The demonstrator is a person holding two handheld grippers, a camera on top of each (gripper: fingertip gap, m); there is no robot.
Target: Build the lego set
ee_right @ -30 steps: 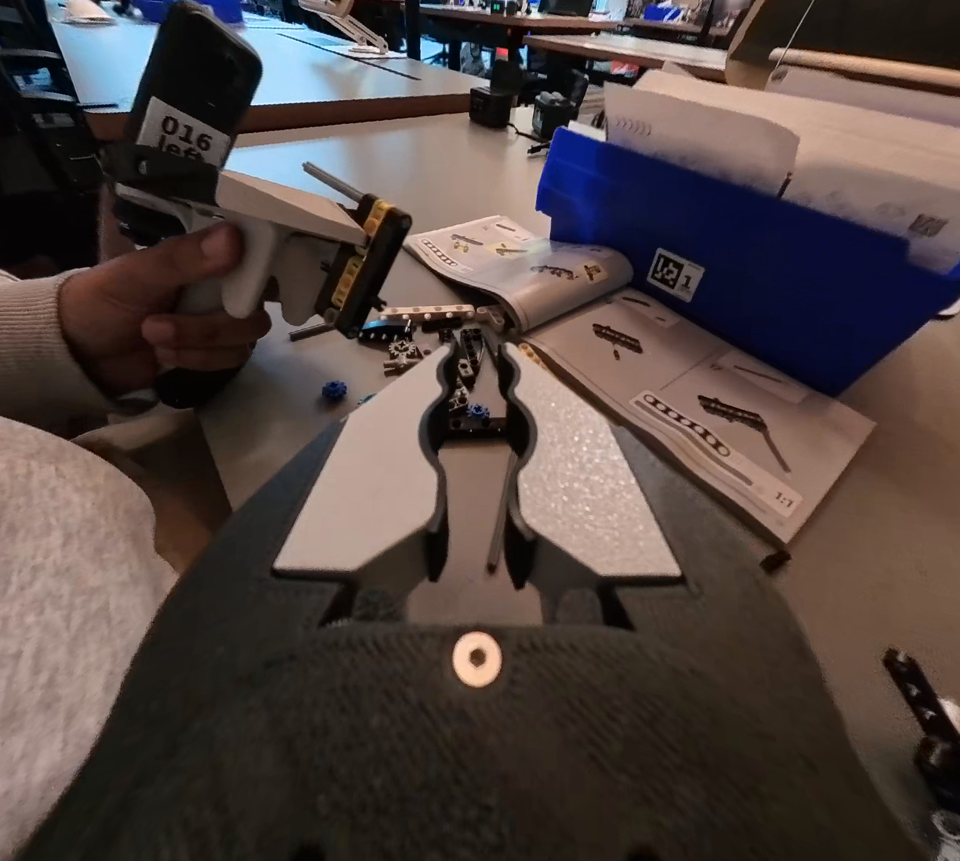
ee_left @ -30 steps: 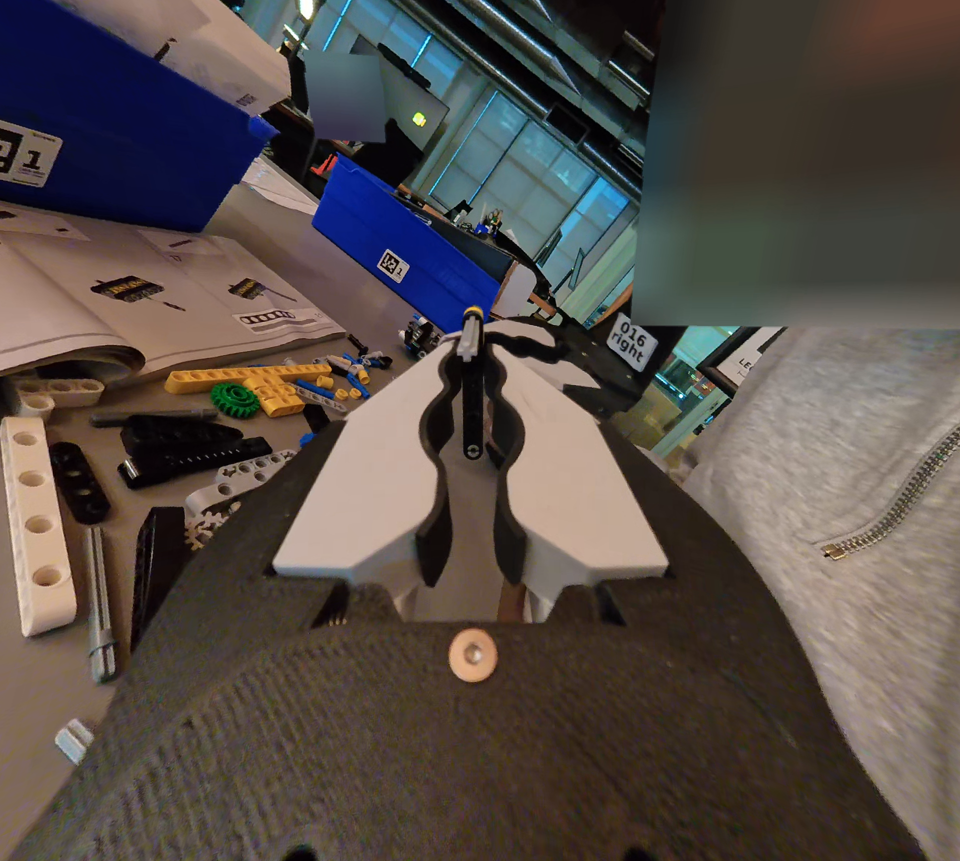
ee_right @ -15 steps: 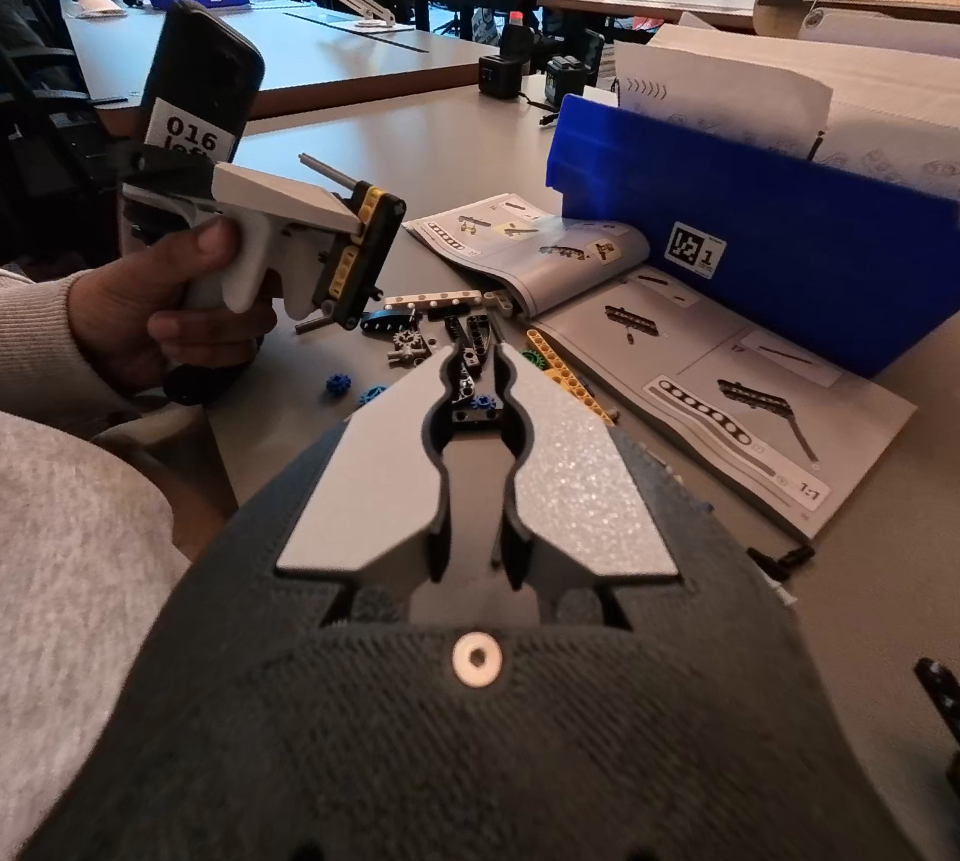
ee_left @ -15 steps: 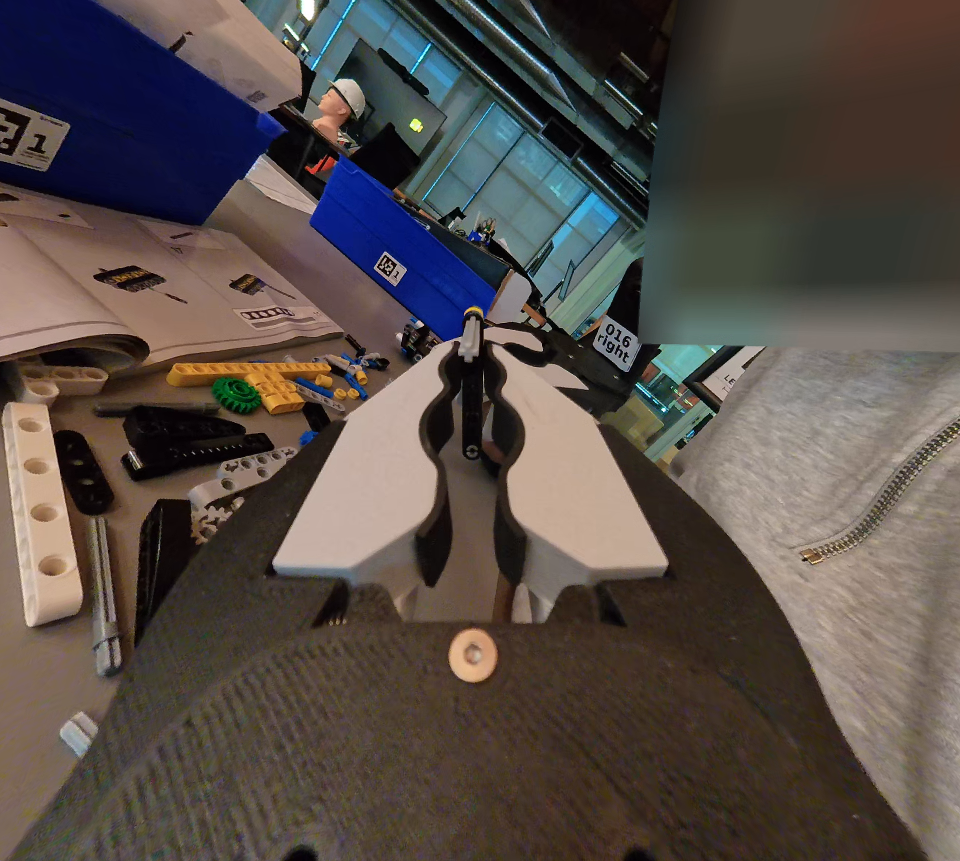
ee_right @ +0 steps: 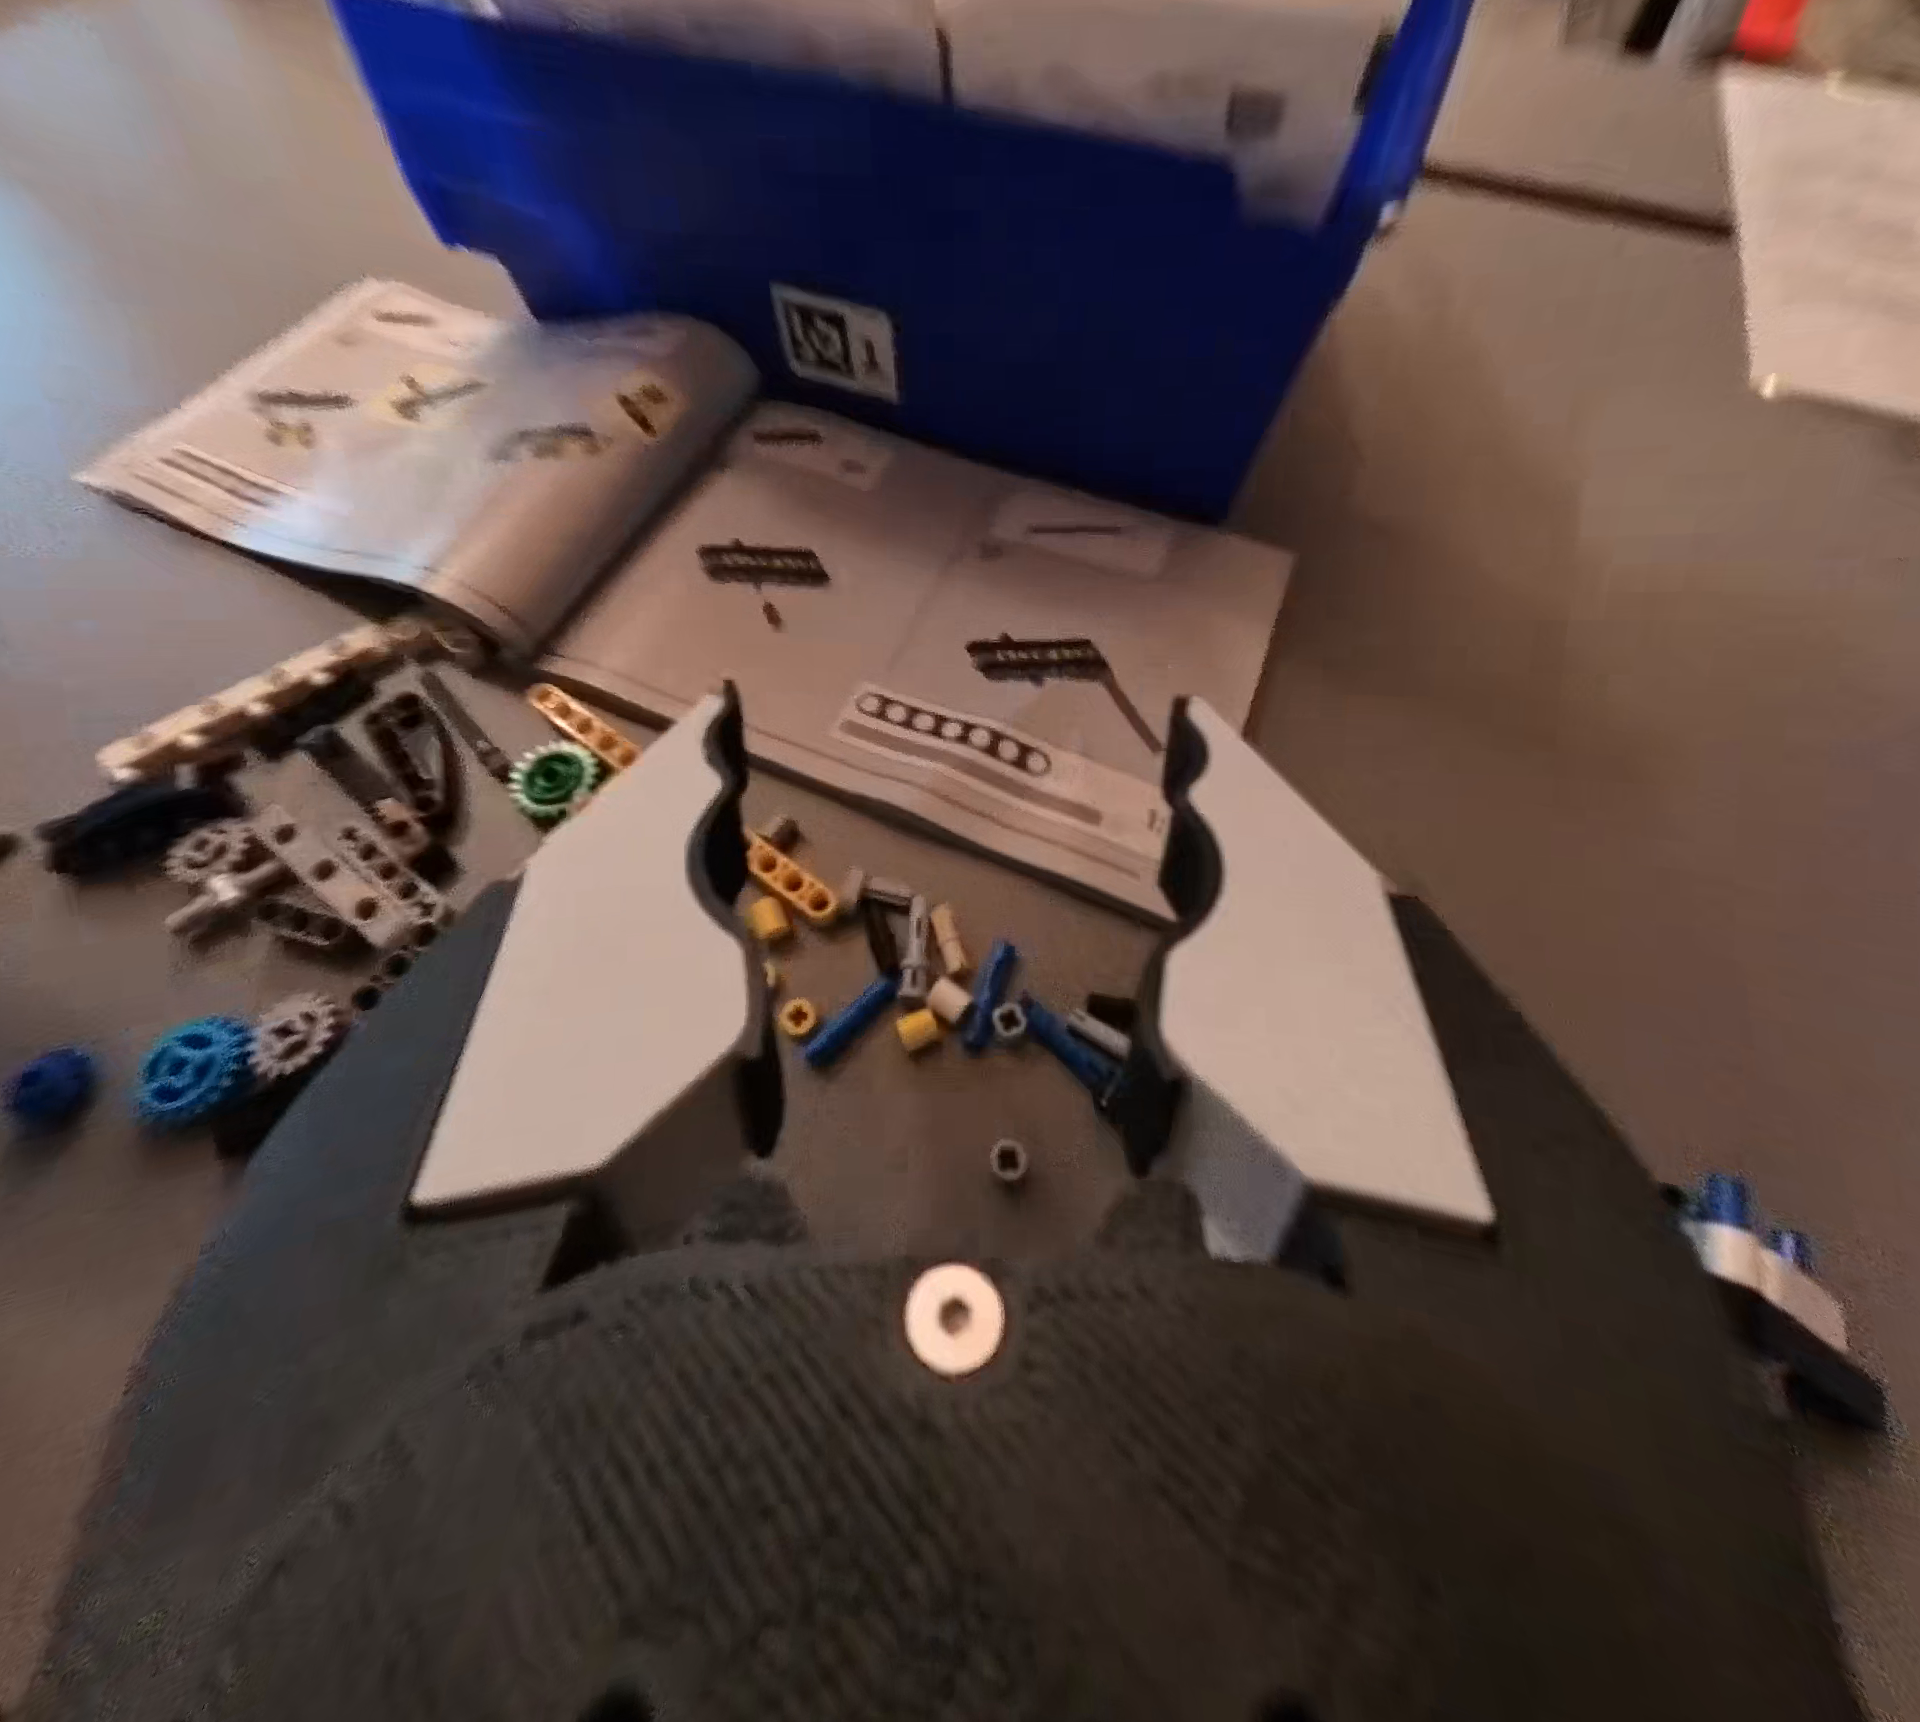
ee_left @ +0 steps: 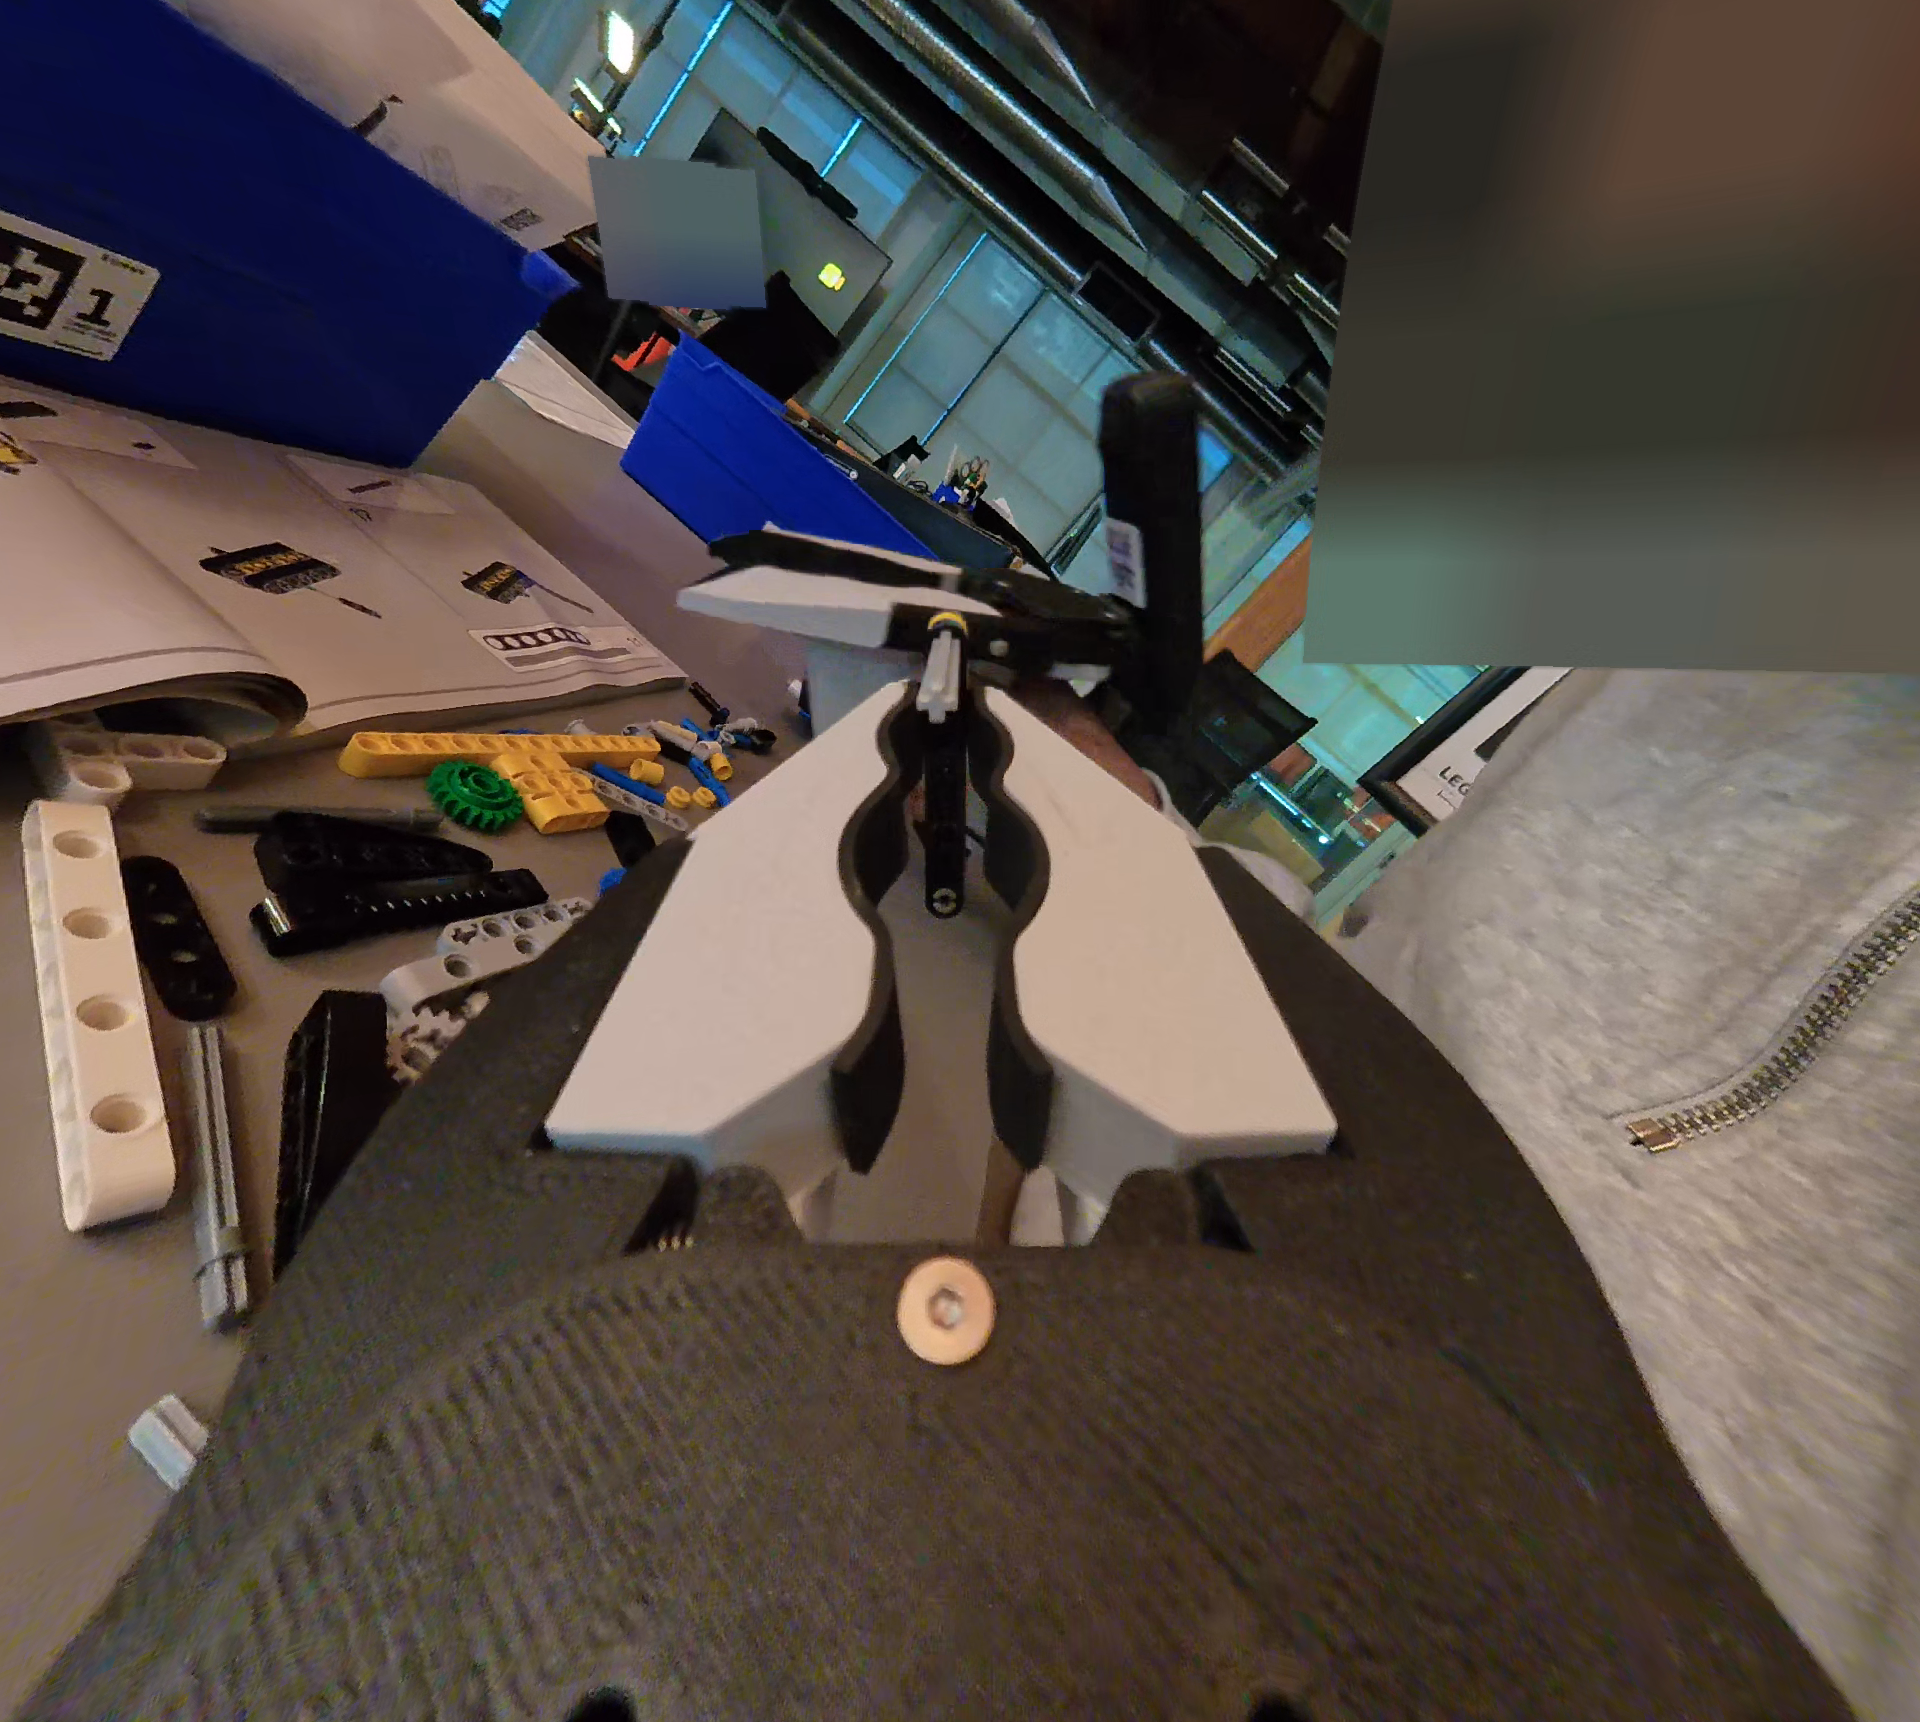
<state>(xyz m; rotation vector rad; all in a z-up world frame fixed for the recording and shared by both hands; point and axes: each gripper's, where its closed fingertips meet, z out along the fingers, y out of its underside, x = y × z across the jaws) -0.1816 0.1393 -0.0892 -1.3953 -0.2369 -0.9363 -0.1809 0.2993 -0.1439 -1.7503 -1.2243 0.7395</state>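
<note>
The left tongs (ee_left: pixel 940 737) sit at the centre of the left wrist view, pressed together and pinching a black beam (ee_left: pixel 943 825) that stands on edge between the pads, with a grey axle (ee_left: pixel 940 680) and a yellow tip poking out past the fingertips. Just beyond, near the upper middle of that frame, the right tongs (ee_left: pixel 831 597) cross sideways. A grey sleeve (ee_left: pixel 1662 997) with a zip fills the right side.

In the right wrist view the right tongs (ee_right: pixel 951 841) are spread wide over the desk (ee_right: pixel 1558 633), with nothing between them. Loose pins (ee_right: pixel 914 966), blue, yellow and grey, lie on the desk in the gap at mid-frame. At the left of the frame lie grey and black beams, a green gear (ee_right: pixel 556 779) and a blue gear (ee_right: pixel 192 1064). An open booklet (ee_right: pixel 935 633) lies above the tongs, touching the blue bin (ee_right: pixel 935 218) at the top. This view is blurred.

In the left wrist view, lower left, lie a white beam (ee_left: pixel 94 1012), a yellow beam (ee_left: pixel 499 750) and the green gear (ee_left: pixel 475 794).
</note>
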